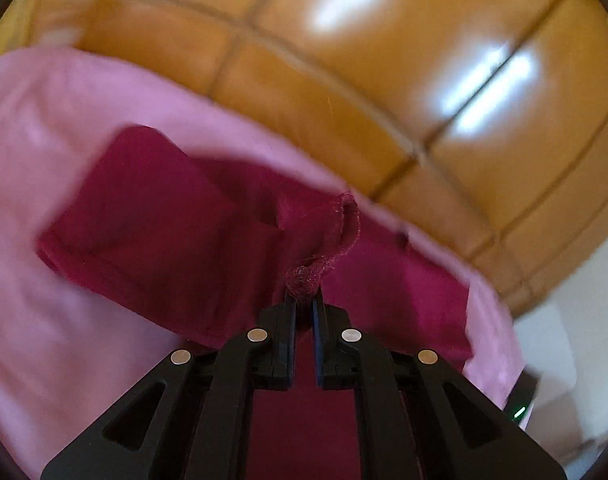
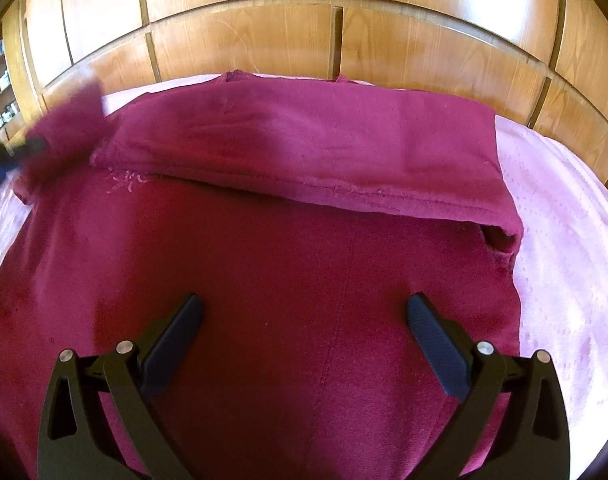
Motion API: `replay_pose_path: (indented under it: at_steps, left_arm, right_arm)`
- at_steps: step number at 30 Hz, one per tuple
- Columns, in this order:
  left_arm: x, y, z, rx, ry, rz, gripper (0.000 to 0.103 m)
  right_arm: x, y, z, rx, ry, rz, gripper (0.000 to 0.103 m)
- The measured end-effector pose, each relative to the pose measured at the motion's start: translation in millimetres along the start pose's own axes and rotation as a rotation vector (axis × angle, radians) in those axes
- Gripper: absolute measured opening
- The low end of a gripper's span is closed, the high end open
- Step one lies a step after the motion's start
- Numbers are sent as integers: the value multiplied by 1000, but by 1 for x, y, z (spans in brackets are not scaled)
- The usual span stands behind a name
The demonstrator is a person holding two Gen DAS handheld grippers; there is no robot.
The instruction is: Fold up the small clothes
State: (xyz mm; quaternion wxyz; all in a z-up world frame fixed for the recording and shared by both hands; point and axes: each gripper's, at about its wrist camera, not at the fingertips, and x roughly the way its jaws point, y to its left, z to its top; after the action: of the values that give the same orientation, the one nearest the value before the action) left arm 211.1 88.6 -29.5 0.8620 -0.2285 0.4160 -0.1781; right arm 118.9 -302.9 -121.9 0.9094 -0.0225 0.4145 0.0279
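A dark red garment (image 2: 288, 264) lies spread on a pink sheet (image 2: 563, 208), its far part folded over towards me in a long flap (image 2: 304, 148). My left gripper (image 1: 304, 300) is shut on a bunched hem of that garment (image 1: 307, 276) and holds it lifted; the picture is blurred from motion. In the right wrist view that lifted corner (image 2: 64, 128) shows as a blur at the left edge. My right gripper (image 2: 304, 312) hangs open over the near middle of the garment, nothing between its fingers.
Wooden wardrobe doors (image 2: 244, 36) stand right behind the bed. Shelves with small items (image 2: 2, 96) show at the far left. Bare pink sheet runs along the right side of the garment.
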Motion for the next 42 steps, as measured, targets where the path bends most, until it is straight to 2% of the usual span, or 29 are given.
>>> replay_pose_path:
  at_steps: [2, 4, 6, 8, 10, 12, 16, 19, 21, 22, 23, 24, 25, 29, 33, 37, 42]
  left_arm:
    - [16, -9, -14, 38, 36, 32, 6]
    - [24, -15, -25, 87, 56, 66, 13]
    - [19, -15, -31, 96, 58, 39, 41]
    - [2, -9, -36, 97, 20, 28, 49]
    - [-9, -5, -44, 115, 1, 37, 49]
    - [-19, 2, -48, 112, -15, 45, 49]
    - [-35, 18, -63, 93, -25, 66, 49]
    - [-34, 28, -68, 59, -16, 63, 49]
    - [-33, 30, -73, 57, -17, 63, 49]
    - [-31, 30, -75, 68, -21, 71, 49]
    - [-31, 31, -77, 80, -22, 77, 49]
    - [-30, 31, -79, 88, -23, 82, 49]
    - [-29, 31, -80, 95, -27, 84, 49]
    - [-27, 36, -83, 108, -27, 85, 49]
    - [-24, 35, -83, 111, -25, 94, 49]
    - [-23, 32, -82, 112, -24, 101, 49]
    - [-21, 29, -82, 123, -22, 115, 49]
  right_arm:
    - [0, 0, 1, 4, 3, 4, 101]
    - [-1, 0, 3, 8, 10, 10, 101]
    - [-5, -2, 7, 40, 15, 36, 101]
    - [-12, -4, 14, 121, 5, 147, 95]
    - [-15, 1, 23, 214, 14, 311, 90]
    - [-10, 13, 31, 256, 42, 432, 83]
    - [6, 61, 50, 227, 81, 514, 80]
    - [28, 99, 62, 199, 130, 514, 73]
    - [38, 124, 69, 142, 127, 464, 68]
    - [41, 135, 73, 100, 124, 396, 56]
    - [41, 138, 76, 81, 120, 367, 29]
    - [40, 139, 80, 79, 125, 374, 11]
    - [34, 135, 84, 94, 120, 390, 6]
    - [-27, 113, 109, 60, -49, 408, 6]
    - [-76, 79, 134, 46, -166, 394, 6]
    - [-99, 28, 146, 81, -215, 330, 6]
    - [-80, -47, 135, 187, -180, 229, 6]
